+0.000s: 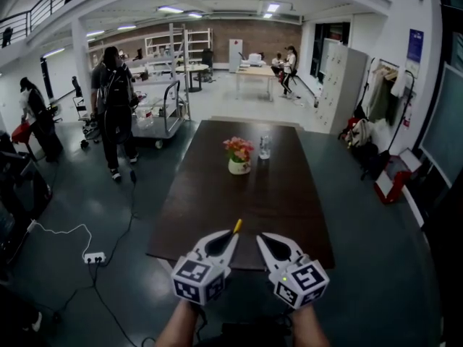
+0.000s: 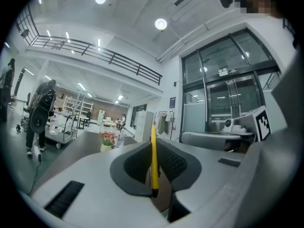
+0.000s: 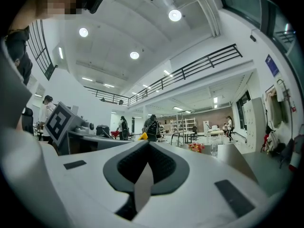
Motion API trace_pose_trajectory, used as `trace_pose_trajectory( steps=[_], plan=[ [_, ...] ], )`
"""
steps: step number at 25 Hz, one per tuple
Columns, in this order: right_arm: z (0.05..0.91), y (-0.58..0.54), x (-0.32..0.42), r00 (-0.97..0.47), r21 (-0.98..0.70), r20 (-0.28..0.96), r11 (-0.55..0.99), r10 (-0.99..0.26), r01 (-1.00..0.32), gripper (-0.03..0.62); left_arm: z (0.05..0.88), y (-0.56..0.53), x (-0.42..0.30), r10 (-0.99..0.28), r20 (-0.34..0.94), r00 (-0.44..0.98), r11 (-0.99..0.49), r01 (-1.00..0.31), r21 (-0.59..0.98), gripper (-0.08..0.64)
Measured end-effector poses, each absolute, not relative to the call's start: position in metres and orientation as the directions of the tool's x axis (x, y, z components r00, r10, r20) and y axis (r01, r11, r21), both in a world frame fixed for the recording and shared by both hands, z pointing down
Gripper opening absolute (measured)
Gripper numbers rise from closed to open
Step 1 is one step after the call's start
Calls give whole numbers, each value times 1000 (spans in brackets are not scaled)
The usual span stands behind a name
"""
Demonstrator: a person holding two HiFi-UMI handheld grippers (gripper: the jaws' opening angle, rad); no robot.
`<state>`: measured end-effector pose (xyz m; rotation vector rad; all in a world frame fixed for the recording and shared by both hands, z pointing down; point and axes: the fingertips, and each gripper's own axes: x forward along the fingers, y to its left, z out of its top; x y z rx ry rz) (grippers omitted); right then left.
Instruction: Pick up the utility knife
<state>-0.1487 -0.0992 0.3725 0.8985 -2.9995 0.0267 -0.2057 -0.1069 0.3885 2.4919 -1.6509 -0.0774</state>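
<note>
A yellow utility knife [image 1: 236,227] is clamped in the left hand-held gripper [image 1: 231,238], its far end poking out past the jaw tips, above the near edge of a long dark table [image 1: 217,201]. Just to the right, the right hand-held gripper [image 1: 261,238] is held level beside it, jaws together with nothing between them. Farther along the table stand a pot of pink flowers [image 1: 239,155] and a clear glass [image 1: 265,147]. At far left, a person [image 1: 116,107] stands beside a cart [image 1: 160,110].
</note>
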Motion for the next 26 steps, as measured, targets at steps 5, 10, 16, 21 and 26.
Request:
trace_pose_trajectory(
  steps=[5, 10, 16, 21, 26],
  plan=[
    [374, -99, -151, -838, -10, 17, 838, -546, -546, 8, 393, -106, -208, -918, 51, 393, -381, -912, 154, 34],
    [373, -97, -151, -835, -12, 18, 835, -550, -550, 8, 394, -106, -208, -916, 50, 398, -386, -909, 158, 34],
    [375, -95, -153, -843, -14, 12, 843, -538, -538, 8, 395, -103, -209, -914, 49, 402, -390, -906, 163, 34],
    [373, -93, -154, -845, -6, 17, 845, -534, -534, 8, 393, -101, -209, -915, 51, 401, -388, -907, 161, 34],
    [370, -91, -156, -829, -6, 31, 829, -558, -559, 8, 393, -100, -213, -914, 56, 401, -389, -908, 159, 34]
  ],
)
